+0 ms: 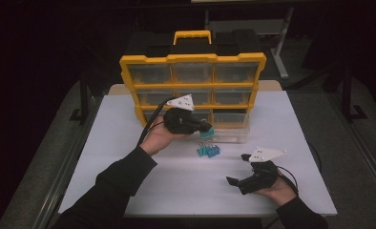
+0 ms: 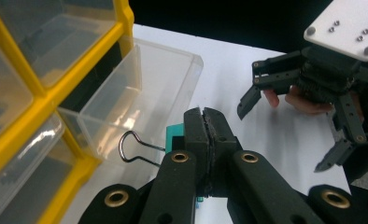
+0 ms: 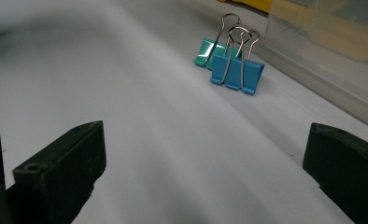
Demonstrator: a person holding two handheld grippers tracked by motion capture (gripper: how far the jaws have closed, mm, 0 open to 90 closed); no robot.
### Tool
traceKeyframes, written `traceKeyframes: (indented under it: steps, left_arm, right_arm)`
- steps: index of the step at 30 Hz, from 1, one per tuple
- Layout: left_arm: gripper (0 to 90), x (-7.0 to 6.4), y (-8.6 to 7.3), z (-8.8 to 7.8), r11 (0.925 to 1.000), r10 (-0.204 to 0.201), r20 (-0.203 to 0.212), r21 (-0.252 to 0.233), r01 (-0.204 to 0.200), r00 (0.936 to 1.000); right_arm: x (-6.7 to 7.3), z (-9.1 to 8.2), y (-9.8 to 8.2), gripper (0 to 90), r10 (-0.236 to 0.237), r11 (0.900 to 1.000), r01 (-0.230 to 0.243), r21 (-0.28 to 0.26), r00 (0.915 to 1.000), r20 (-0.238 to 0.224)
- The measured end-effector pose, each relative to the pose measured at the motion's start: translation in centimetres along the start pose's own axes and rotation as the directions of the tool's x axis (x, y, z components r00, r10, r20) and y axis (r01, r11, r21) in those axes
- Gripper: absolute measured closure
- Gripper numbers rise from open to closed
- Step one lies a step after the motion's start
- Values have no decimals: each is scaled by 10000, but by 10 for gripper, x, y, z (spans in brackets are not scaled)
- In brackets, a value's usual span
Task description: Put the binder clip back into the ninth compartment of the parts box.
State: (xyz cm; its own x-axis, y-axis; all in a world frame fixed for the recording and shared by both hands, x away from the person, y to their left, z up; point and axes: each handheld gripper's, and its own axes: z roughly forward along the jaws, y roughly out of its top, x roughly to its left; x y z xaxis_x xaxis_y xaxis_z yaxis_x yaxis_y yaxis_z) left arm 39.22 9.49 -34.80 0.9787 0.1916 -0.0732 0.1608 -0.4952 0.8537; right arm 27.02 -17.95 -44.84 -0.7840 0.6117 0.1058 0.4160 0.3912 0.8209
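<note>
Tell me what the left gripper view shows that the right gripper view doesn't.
Left gripper view: the left gripper shut on a teal binder clip beside the yellow organizer, with the right gripper open beyond. Right gripper view: a teal clip and a blue clip lying together on the table. Both: the pulled-out clear drawer and the white tabletop.

I've got a dark room | white table [image 1: 129, 191] lit from above | grey floor [image 1: 348, 157] either side | pale metal frame [image 1: 281, 43] behind, dim
</note>
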Motion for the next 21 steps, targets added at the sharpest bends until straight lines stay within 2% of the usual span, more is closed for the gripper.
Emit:
traceKeyframes:
  steps: [14, 16, 21]
  left_arm:
    - [900, 11, 28, 20, 9991, 413, 45, 26, -413, 9991]
    - [900, 12, 30, 24, 9985, 531, 25, 143, -531, 9986]
    - [900, 19, 34, 35, 9986, 461, -39, 256, -460, 9989]
  right_arm:
    - [0, 0, 0, 0, 4, 10000, -4, -4, 10000, -11]
    - [0, 0, 0, 0, 20, 10000, -20, -18, 10000, -20]
    - [0, 0, 0, 0, 33, 10000, -34, -28, 10000, -27]
